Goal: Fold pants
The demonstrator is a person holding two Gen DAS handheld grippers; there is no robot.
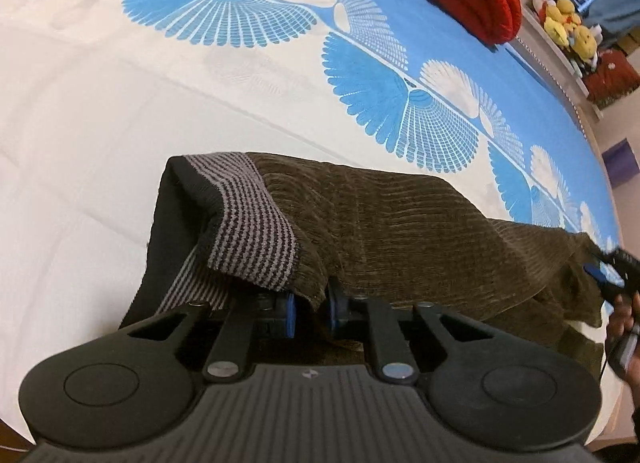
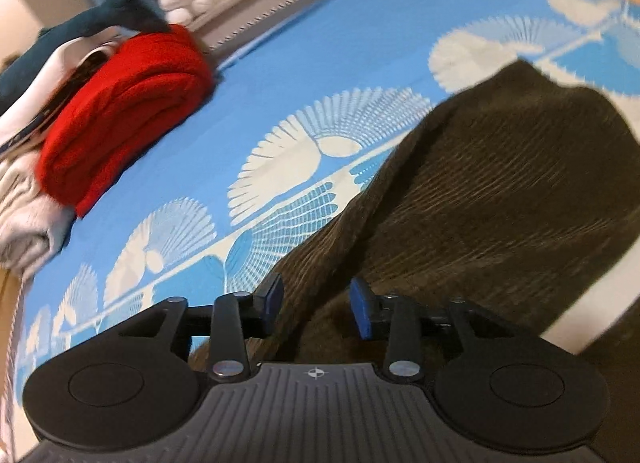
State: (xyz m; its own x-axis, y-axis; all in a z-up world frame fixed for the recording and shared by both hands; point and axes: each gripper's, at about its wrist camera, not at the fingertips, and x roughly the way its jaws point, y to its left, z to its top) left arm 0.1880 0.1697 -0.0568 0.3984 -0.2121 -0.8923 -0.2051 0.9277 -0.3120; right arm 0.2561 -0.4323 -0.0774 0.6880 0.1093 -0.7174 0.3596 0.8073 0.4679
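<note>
**Pants held at two ends above the bed**

Pants (image 1: pixel 400 231) of brown corduroy hang lifted over the bedsheet (image 1: pixel 100 123), striped waistband (image 1: pixel 256 223) flopped over at the left; left gripper (image 1: pixel 311 309) pinches the cloth edge near that waistband, pads narrow with fabric between; right gripper (image 2: pixel 316 305) sits partly open with a fold of cloth in the gap, firm grip uncertain as the view is blurred; likely the garment is stretched between both ends to carry one half over the other; red blanket (image 2: pixel 120 115) lies well apart, clear of the fold.
</note>
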